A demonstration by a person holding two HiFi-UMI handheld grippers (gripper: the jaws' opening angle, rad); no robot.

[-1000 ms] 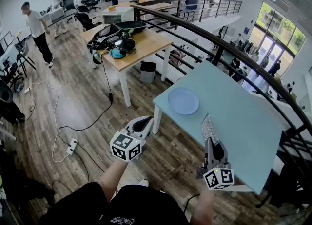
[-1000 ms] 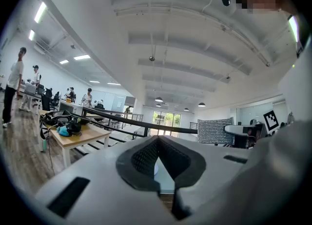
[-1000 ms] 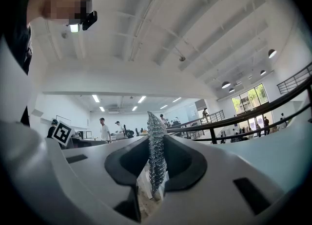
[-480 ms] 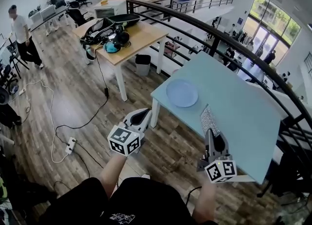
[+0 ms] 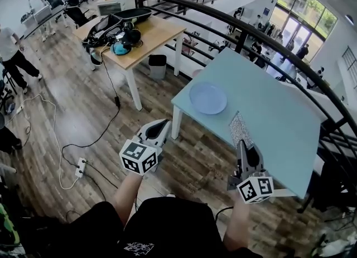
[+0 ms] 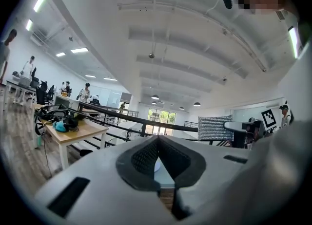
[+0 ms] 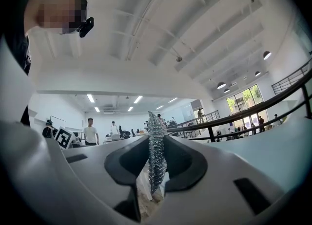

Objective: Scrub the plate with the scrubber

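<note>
Wood-plank flooring (image 5: 83,117) runs under an open office, and a curved black railing (image 5: 234,25) crosses behind a light blue-green rectangular table (image 5: 279,123). On it, near its left corner, lies the pale blue round plate (image 5: 207,97), flat and well apart from both tools. The table's near right corner is hidden behind the marker cube of the right hand-held gripper (image 5: 241,144).

That hand-held gripper has its jaws clamped on the silver metal-mesh scrubber (image 5: 240,129), which sticks out past the jaw tips above the table's near edge, not touching the plate. In the right gripper view the scrubber (image 7: 155,156) shows edge-on as a thin glittering strip pinched between the dark pads, its lower end lost in the shadow of the jaw notch.

The left hand-held gripper (image 5: 163,124) is off the table, over the floor just beside the table's left corner. In the left gripper view its jaws (image 6: 157,139) are fully together with nothing between them, and the body of the tool blocks almost all of the table.

Farther back, a light wooden table (image 5: 150,36) carries dark bags and teal headphones. A dark bin (image 5: 158,61) stands under it; its inside cannot be made out.
</note>
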